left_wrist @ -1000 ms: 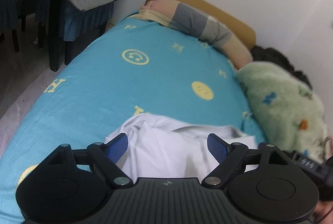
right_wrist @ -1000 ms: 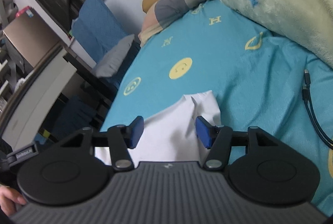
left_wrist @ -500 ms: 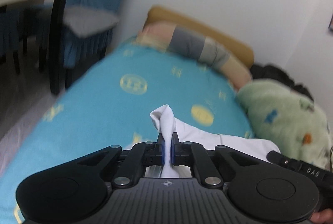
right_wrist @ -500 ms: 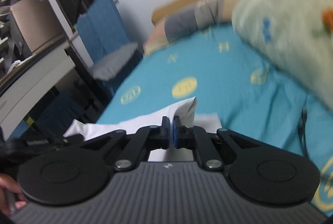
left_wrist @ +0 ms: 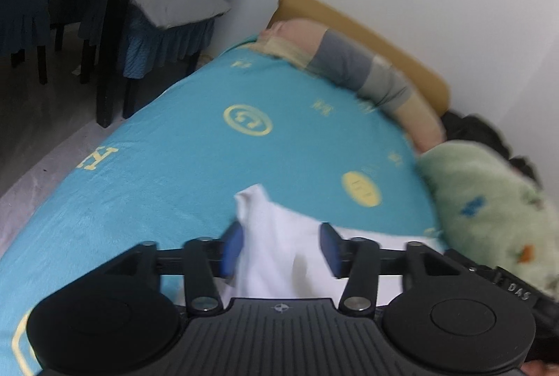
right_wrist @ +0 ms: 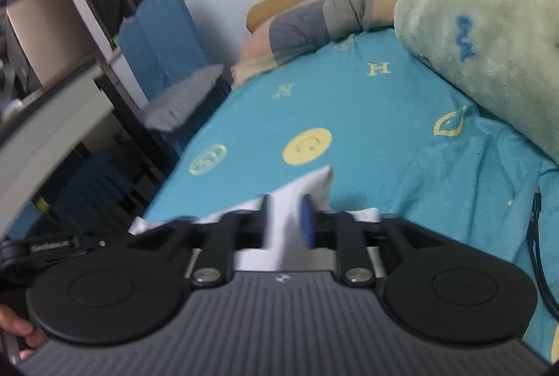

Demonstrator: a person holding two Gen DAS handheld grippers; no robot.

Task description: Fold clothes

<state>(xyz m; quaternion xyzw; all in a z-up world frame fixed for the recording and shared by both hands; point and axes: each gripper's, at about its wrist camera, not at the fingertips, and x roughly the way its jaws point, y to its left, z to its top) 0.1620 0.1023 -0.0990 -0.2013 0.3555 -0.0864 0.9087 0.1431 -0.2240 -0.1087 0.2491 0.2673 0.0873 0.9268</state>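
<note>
White garment at 6 o'clock on the turquoise bed, bunched between spread left claw and narrowly parted right claw.

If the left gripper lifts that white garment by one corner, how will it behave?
Probably floppy: the white garment drapes in soft folds between the left gripper fingers. Likely light, as its peaked corner stands up by itself. It may drag on the blue bedsheet rather than slide cleanly.
</note>
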